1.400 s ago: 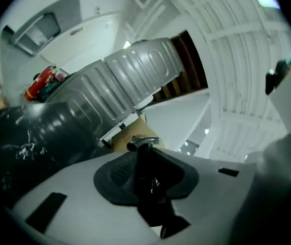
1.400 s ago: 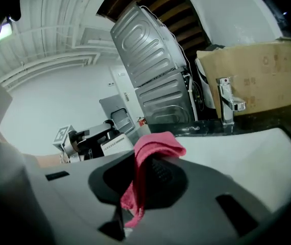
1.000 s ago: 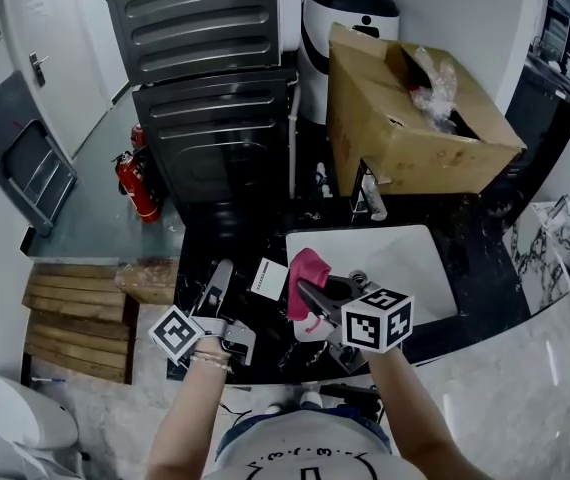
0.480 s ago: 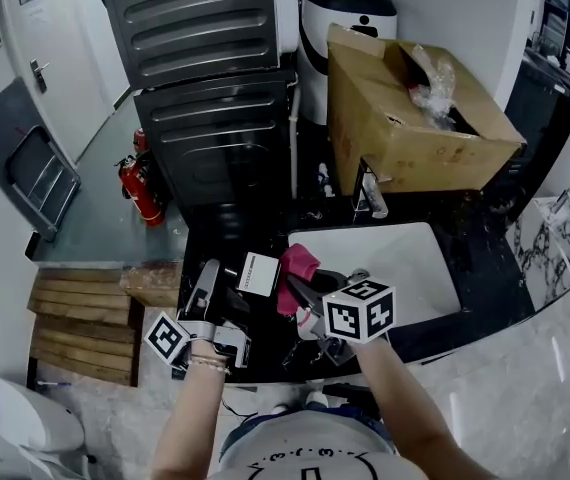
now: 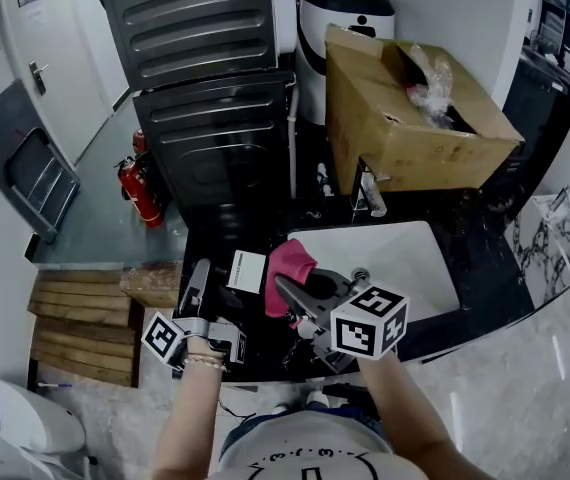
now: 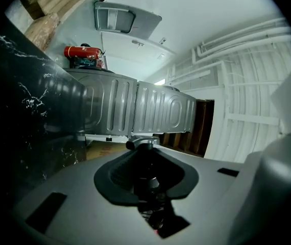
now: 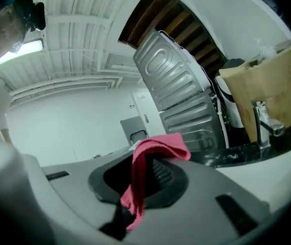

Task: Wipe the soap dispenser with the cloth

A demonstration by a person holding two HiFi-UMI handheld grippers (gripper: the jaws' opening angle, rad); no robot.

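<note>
Leftward and slightly up in the head view, the right hand-held gripper [image 5: 291,304] has carried the pink cloth [image 5: 291,262] since a second ago. The cloth now lies just beside the white label [image 5: 248,271] of the soap dispenser [image 5: 237,293]. That dispenser is at centre left, grasped by the left hand-held gripper [image 5: 217,290] over the black counter [image 5: 480,263], left of the white sink [image 5: 410,258].

Left gripper view: the jaws clamp the dispenser's dark body [image 6: 146,178], and its chrome top pokes up between the pads. A grey ribbed appliance [image 6: 135,108] fills mid-frame.

Right gripper view: the jaws are clenched on the cloth [image 7: 158,144], which folds over at the top and hangs down between them.
</note>
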